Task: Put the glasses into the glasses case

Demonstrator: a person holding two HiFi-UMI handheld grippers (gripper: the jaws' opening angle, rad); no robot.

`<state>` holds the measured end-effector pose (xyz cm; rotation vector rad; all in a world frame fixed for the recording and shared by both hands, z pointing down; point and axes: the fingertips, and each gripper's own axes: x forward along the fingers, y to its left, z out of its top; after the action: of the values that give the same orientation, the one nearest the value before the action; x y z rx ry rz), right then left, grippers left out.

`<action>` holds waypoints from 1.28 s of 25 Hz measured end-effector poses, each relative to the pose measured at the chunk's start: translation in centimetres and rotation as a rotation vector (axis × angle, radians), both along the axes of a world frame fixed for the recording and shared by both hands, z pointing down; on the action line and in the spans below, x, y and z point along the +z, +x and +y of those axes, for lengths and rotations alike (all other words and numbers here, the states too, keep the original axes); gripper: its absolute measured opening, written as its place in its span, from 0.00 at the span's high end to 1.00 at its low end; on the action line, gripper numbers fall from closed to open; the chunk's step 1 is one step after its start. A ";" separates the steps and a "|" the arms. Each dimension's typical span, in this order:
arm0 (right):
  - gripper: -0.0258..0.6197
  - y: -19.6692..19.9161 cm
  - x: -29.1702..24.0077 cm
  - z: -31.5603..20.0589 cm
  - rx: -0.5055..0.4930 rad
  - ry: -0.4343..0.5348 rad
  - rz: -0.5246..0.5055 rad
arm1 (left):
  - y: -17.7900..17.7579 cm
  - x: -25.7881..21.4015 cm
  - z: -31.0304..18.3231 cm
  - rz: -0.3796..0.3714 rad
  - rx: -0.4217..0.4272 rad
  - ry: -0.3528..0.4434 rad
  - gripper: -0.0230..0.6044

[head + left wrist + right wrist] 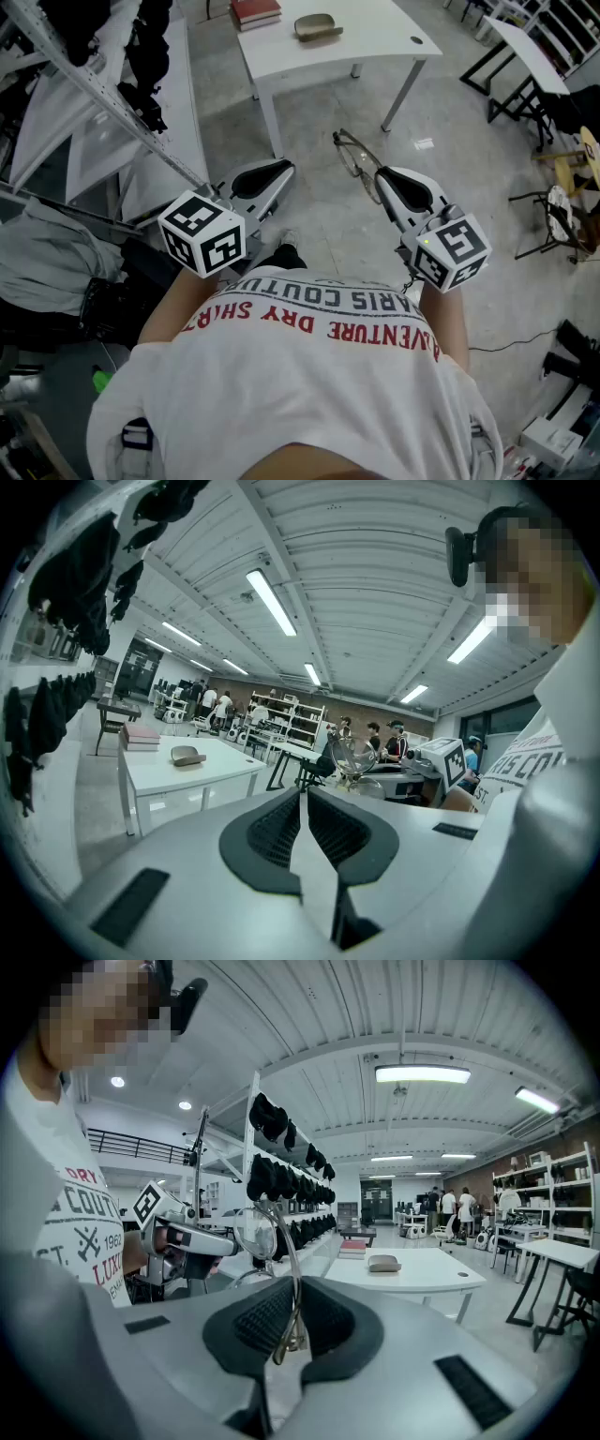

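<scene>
My right gripper (381,176) is shut on one temple arm of the thin-framed glasses (353,155), which stick up and forward from its jaws; in the right gripper view the glasses (256,1231) have a lens high above the pads. The grey-brown glasses case (317,28) lies on the white table (384,42) ahead, well beyond both grippers; it also shows as the case (383,1263) and the case (187,756). My left gripper (284,169) is held level beside the right one, jaws together with nothing between them.
Red books (255,12) lie on the table left of the case. A white rack with dark hanging items (141,56) runs along the left. Black-legged desks and chairs (525,84) stand at the right. Bare concrete floor lies between me and the table.
</scene>
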<state>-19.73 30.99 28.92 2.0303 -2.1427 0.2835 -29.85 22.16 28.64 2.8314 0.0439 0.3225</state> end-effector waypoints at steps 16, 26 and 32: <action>0.90 3.8 2.2 0.2 0.071 -0.012 -0.006 | 4.1 1.7 -0.3 0.004 0.061 0.007 0.89; 0.90 9.8 3.3 -5.0 0.085 -0.068 -0.022 | 10.4 2.2 -6.2 -0.012 0.071 -0.030 0.89; 0.90 15.2 3.7 -10.5 0.088 -0.119 -0.035 | 15.7 3.2 -12.0 -0.040 0.068 -0.081 0.89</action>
<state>-4.57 20.45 32.62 2.0697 -2.0074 0.4499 -14.17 10.14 31.88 2.7463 0.1421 0.3829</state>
